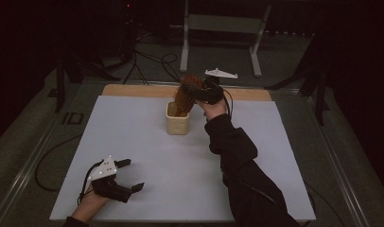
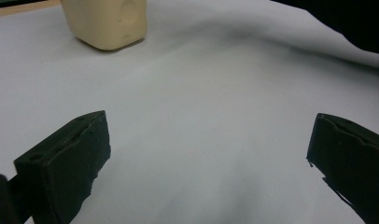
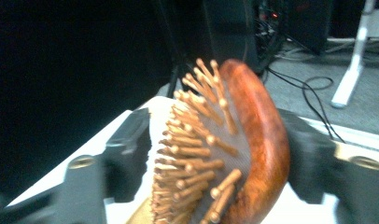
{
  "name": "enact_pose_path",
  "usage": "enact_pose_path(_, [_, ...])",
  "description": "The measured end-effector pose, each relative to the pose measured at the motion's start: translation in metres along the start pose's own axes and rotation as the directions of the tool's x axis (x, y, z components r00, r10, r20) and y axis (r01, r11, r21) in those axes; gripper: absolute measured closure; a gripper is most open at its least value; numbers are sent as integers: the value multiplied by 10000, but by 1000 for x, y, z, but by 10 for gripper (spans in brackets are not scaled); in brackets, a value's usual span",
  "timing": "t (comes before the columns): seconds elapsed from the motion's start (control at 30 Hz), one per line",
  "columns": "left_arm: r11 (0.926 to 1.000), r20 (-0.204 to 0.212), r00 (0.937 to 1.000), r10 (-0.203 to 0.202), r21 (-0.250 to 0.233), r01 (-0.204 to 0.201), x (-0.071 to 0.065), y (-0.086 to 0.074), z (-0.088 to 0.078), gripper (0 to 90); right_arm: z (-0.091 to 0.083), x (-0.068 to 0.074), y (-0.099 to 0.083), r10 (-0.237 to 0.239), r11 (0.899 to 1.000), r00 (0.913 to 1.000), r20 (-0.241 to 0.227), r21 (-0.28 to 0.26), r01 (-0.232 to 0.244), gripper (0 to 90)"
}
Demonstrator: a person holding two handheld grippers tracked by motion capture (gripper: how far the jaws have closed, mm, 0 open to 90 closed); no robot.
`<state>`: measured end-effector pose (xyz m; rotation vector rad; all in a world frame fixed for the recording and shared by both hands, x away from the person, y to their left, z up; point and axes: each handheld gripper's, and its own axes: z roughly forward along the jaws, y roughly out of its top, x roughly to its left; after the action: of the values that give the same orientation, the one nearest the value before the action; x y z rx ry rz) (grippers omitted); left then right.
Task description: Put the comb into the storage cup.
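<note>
One wooden hairbrush (image 1: 186,93) stands in a cream cup (image 1: 177,124) near the far middle of the white table (image 1: 147,156), handle down inside the cup, its oval head up; the long axis runs near upright, leaning a little toward the right gripper (image 1: 199,94). In the right gripper view the pegs face the left jaw and the rounded back lies toward the right jaw; both jaws flank the head, whether touching is unclear. No writing is readable. The left gripper (image 1: 130,174) rests wide apart, holding nothing
</note>
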<state>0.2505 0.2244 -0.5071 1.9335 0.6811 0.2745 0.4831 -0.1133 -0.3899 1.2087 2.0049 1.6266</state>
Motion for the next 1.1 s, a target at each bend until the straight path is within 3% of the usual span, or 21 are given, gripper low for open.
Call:
enact_pose_path(0.07, [10000,15,10000,-9,-14,9,0,0,0,0,-3,1,3,-227,9997,9995,219,-55,229,128])
enact_pose_path(0.13, [10000,17,10000,4,-3,-4,0,0,0,0,-6,0,6,-414,9991,9990,179,7,414,101])
enact_pose_path(0.4, [10000,36,10000,9,14,-9,-1,0,1,0,-11,-3,7,-604,9981,9976,352,150,599,99])
enact_pose_path(0.67, [10000,24,10000,6,3,-6,-1,0,0,0,-14,-7,5,-1020,9944,9946,171,289,1015,99])
enact_pose_path(0.83, [10000,-29,10000,2,24,-2,-1,0,-1,0,-17,-7,5,-1687,9843,9856,113,543,1679,99])
enact_pose_path(1.1, [10000,-24,10000,-5,68,5,-2,-1,0,0,-24,-9,4,-1979,9777,9802,5,713,1973,99])
